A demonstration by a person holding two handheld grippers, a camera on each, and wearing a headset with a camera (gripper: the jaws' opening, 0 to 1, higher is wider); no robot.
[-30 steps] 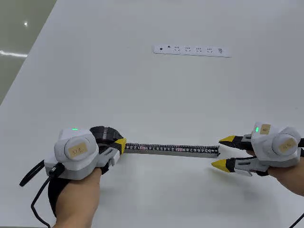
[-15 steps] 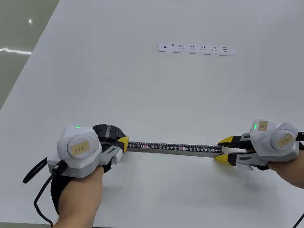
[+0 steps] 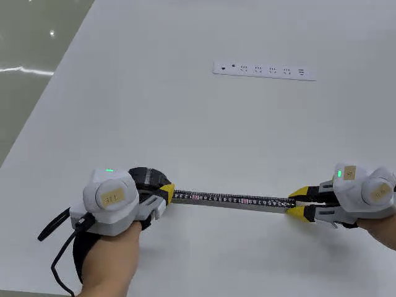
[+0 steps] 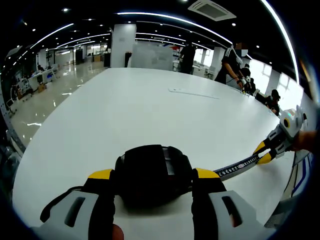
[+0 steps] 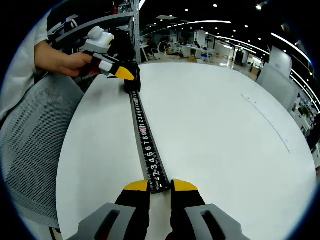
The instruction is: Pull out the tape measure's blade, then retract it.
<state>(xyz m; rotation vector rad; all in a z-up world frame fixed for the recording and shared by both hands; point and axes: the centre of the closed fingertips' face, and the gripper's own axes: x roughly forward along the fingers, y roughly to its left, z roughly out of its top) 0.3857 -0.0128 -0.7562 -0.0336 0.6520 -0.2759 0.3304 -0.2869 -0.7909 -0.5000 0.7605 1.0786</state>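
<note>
Although the white table [image 3: 185, 124] runs far toward twelve o'clock, the work sits low in the head view. The blade [image 3: 235, 199] lies flat on the tabletop, drawn out from the case [image 3: 147, 177] at eight o'clock toward four o'clock. The left gripper [image 3: 162, 198] clamps the black case between its jaws; the right gripper [image 3: 298, 202] pinches the blade's end. Being thin sprung steel, the blade is likely light and stiff lengthwise, yet prone to buckling and snapping back, so holding it at the end hook seems wisest.
</note>
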